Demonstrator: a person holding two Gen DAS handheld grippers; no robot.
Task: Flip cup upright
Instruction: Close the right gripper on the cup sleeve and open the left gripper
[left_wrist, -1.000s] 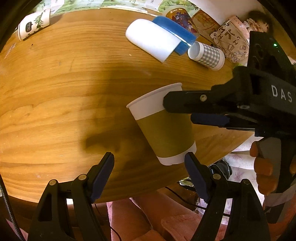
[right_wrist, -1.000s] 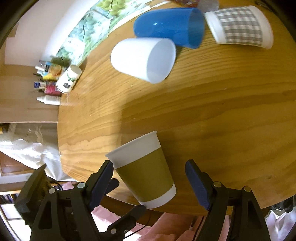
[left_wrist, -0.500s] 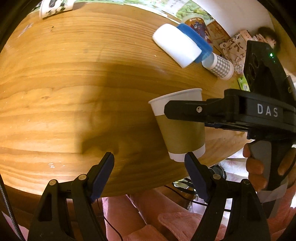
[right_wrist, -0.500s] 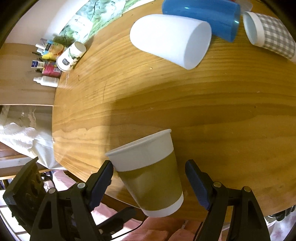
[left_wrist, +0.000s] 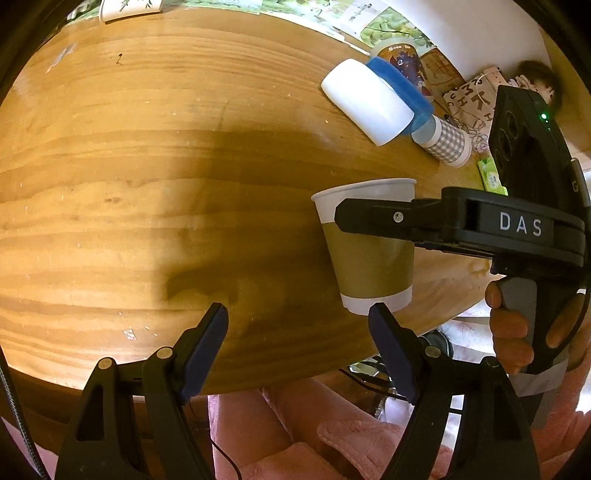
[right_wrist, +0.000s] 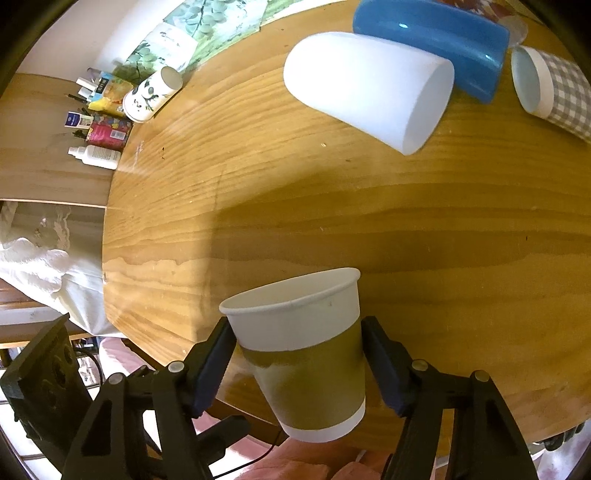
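Observation:
A paper cup (right_wrist: 306, 350) with a white rim and an olive-brown band is held nearly upright, mouth up, between the fingers of my right gripper (right_wrist: 299, 363), which is shut on it just above the wooden table's near edge. In the left wrist view the same cup (left_wrist: 365, 254) shows with the right gripper's finger (left_wrist: 388, 218) across its upper part. My left gripper (left_wrist: 299, 350) is open and empty, below and left of the cup, over the table's front edge.
A white cup (right_wrist: 369, 88), a blue cup (right_wrist: 432, 33) and a checked cup (right_wrist: 554, 88) lie on their sides at the far right of the round wooden table (right_wrist: 258, 184). A patterned cup (right_wrist: 151, 92) and small bottles (right_wrist: 96, 153) lie at the far left.
The right gripper has turned the cup from tilted to nearly upright and brought it a little lower and closer. The left gripper has stayed open, and its view has shifted.

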